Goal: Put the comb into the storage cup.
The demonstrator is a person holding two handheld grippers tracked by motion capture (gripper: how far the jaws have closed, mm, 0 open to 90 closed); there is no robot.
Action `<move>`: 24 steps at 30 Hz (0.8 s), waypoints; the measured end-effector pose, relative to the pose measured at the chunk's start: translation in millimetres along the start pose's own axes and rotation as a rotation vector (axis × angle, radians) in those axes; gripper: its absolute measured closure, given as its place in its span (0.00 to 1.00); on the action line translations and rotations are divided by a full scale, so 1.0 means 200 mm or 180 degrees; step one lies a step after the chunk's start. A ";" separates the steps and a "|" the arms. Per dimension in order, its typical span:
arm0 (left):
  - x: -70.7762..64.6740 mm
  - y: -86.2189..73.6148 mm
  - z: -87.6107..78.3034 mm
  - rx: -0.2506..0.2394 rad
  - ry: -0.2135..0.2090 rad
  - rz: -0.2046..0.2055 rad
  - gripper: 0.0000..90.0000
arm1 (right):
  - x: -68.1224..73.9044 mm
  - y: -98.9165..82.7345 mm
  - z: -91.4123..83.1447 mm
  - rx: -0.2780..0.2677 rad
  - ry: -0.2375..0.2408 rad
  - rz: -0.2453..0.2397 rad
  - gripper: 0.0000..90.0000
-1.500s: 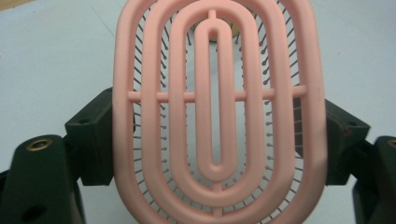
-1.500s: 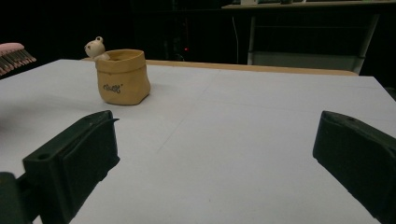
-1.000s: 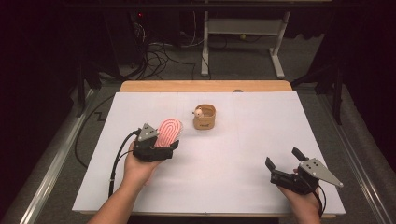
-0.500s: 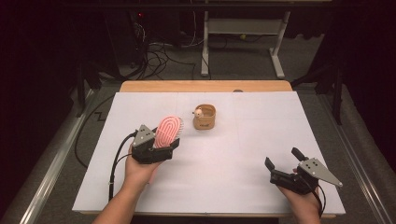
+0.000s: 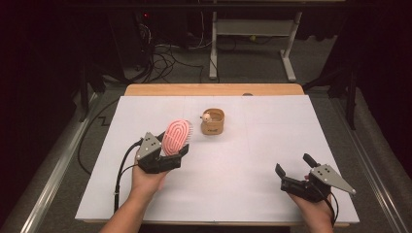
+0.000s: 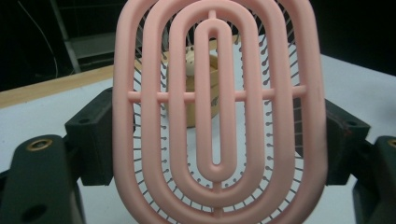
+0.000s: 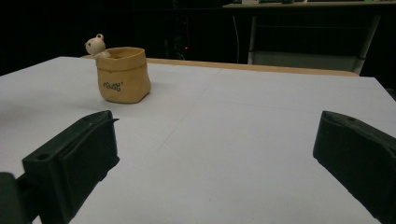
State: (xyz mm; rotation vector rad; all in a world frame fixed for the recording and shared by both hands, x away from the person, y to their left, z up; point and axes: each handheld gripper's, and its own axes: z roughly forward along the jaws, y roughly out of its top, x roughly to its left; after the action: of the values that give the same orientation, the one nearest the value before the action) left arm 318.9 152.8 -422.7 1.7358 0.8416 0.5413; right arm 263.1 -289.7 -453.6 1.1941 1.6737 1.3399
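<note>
While nearly everything is staying put since a second ago, the table is lying white across the frame's middle with nothing shifted on it. Left gripper, left of centre, is clamping the pink brush, which is tilting slightly more upright than before and sitting just left of and below the pot. Likely it is getting lined up toward that pot. Right gripper, lower right, is idling wide and empty.
</note>
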 end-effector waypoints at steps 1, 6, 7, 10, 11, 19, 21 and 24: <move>-0.01 0.00 0.00 -0.0029 -0.0015 0.0013 0.22 | 0.00 0.00 0.00 -0.0001 0.0002 -0.0001 0.01; -0.05 -0.02 -0.01 -0.0058 -0.0064 0.0098 0.22 | 0.01 0.00 0.00 -0.0003 0.0020 0.0004 0.01; -0.06 -0.02 -0.01 -0.0055 -0.0072 0.0113 0.22 | 0.01 0.00 0.00 -0.0005 0.0027 -0.0004 0.01; -0.07 -0.02 -0.01 -0.0063 -0.0100 0.0129 0.22 | 0.01 0.00 0.00 -0.0001 0.0050 0.0002 0.01; -0.08 -0.02 -0.01 -0.0074 -0.0109 0.0130 0.22 | 0.02 0.00 0.00 0.0005 0.0061 0.0004 0.01; -0.10 0.00 -0.02 -0.0143 -0.0111 0.0162 0.22 | 0.07 0.02 0.02 0.0014 0.0185 -0.0030 0.00; -0.11 0.00 -0.02 -0.0156 -0.0120 0.0169 0.22 | 0.09 0.04 0.04 0.0037 0.0241 -0.0026 0.00; -0.11 0.02 -0.01 -0.0166 -0.0129 0.0181 0.22 | 0.13 0.07 0.07 0.0052 0.0322 -0.0074 0.00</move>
State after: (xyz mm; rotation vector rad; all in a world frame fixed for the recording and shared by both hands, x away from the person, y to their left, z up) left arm 303.6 137.4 -417.7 1.7215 0.7452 0.5596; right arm 269.3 -259.3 -442.3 1.1294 1.7671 1.3953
